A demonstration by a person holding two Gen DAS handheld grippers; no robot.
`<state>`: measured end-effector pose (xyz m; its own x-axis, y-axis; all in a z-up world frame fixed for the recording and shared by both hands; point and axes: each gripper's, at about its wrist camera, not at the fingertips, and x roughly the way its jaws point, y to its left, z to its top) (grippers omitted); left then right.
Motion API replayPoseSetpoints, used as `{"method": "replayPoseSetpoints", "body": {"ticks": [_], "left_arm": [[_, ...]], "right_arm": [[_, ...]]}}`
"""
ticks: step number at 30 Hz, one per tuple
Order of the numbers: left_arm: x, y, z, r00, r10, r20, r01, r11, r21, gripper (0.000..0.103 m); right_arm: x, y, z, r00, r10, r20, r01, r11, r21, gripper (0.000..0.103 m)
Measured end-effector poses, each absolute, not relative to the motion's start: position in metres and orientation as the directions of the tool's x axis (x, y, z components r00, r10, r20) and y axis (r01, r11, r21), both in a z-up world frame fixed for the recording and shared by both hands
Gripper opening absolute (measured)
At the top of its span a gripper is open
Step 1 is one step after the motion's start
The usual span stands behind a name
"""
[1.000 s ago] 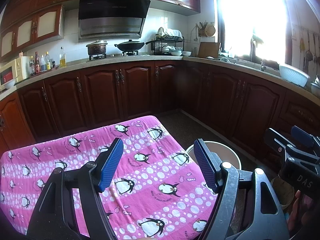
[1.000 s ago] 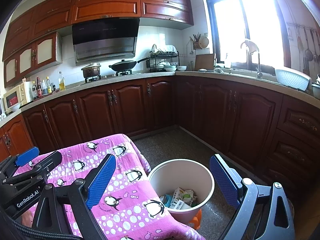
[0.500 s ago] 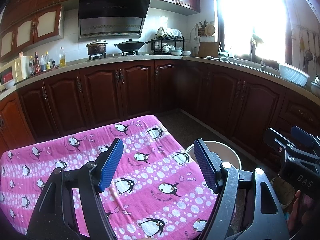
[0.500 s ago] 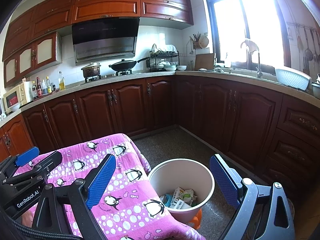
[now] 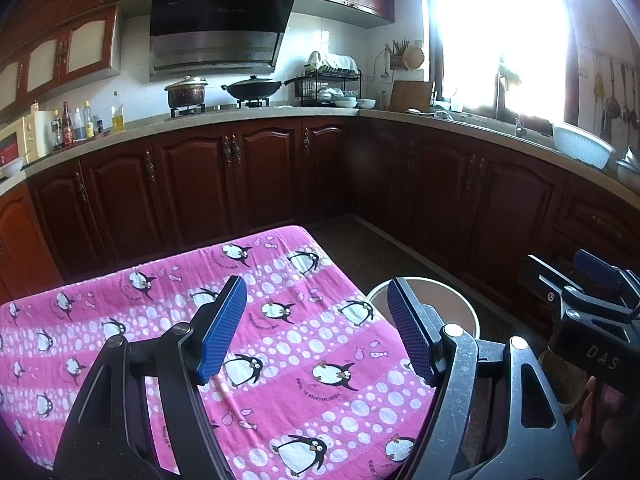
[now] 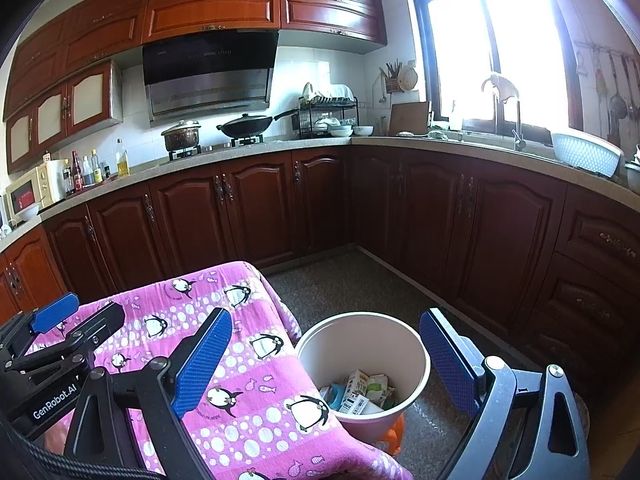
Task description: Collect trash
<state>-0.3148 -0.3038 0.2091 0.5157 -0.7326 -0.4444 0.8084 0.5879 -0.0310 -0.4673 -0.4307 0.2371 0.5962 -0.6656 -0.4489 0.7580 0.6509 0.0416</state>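
Home kitchen, lived-in. Dark red wooden base cabinets [image 6: 256, 208] ran in an L under a speckled stone countertop [image 6: 280, 145], matching wall cabinets [image 6: 216, 4] above. Range hood [image 6: 208, 76] sat over a gas hob carrying a lidded pot [image 6: 181, 136] and a black wok [image 6: 246, 125]. Dish rack [image 6: 328, 112] with bowls stood in the corner, faucet [image 6: 518, 128] under a bright window [image 6: 496, 40]. Microwave [image 6: 30, 196] and condiment bottles [image 6: 96, 168] were at far left, ladles [image 6: 616, 100] hung on the right wall.
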Motion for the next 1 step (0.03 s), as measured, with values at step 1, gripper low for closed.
{"method": "replayPoseSetpoints", "body": {"ticks": [1], "left_arm": [[-0.3121, -0.3031, 0.2076, 0.512, -0.733, -0.448, 0.809, 0.587, -0.035, 0.072]], "right_arm": [[-0.4658, -0.431, 0.2354, 0.595, -0.663, -0.454, 0.757, 0.652, 0.041, 0.093]]}}
